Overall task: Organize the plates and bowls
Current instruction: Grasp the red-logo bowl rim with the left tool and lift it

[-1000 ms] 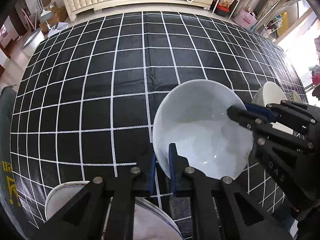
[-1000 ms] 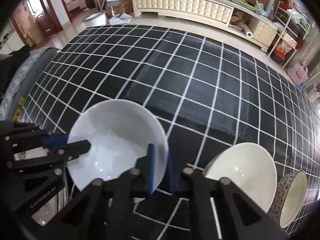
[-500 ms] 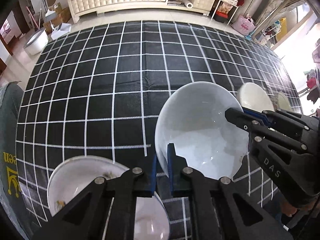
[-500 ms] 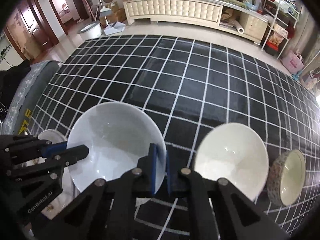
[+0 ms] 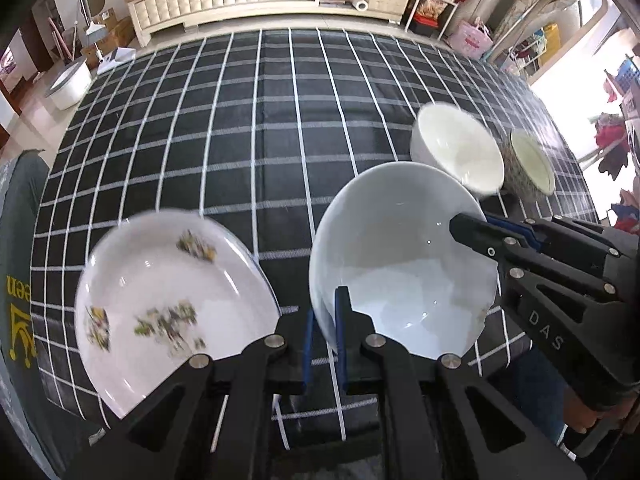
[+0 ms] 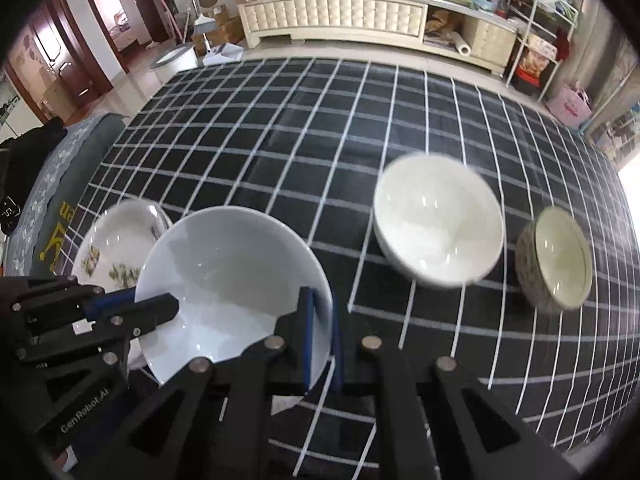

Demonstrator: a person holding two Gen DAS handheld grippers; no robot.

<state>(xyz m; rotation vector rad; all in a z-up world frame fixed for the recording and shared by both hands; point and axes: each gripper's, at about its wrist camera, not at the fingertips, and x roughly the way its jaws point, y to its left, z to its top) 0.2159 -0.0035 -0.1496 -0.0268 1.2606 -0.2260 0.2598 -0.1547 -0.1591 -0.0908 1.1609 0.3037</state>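
1. Your left tool (image 5: 325, 334) is clamped on the near rim of the large white bowl (image 5: 400, 264); its blue pads sit one inside and one outside the wall.
2. Your right tool (image 6: 320, 336) is clamped on the opposite rim of the same large white bowl (image 6: 236, 280), one pad inside, one outside.
3. In the left wrist view, the right tool (image 5: 480, 226) enters from the right edge and grips the bowl's far side. In the right wrist view, the left tool (image 6: 132, 308) enters from the left edge and grips the rim there.
4. The large white bowl is held between both tools above the checked black cloth (image 5: 256, 140) that covers the bench. Whether its base touches the cloth cannot be told.
5. A floral plate (image 5: 168, 300) lies on the cloth to the left of the held bowl; in the right wrist view the floral plate (image 6: 116, 248) is partly hidden behind the bowl's rim.
6. A cream bowl (image 6: 438, 232) stands on the cloth to the right of the held bowl, apart from it.
7. A patterned bowl (image 6: 556, 256) stands just beside the cream bowl, further right.
8. A padded cabinet (image 6: 336, 16) stands beyond the bench.
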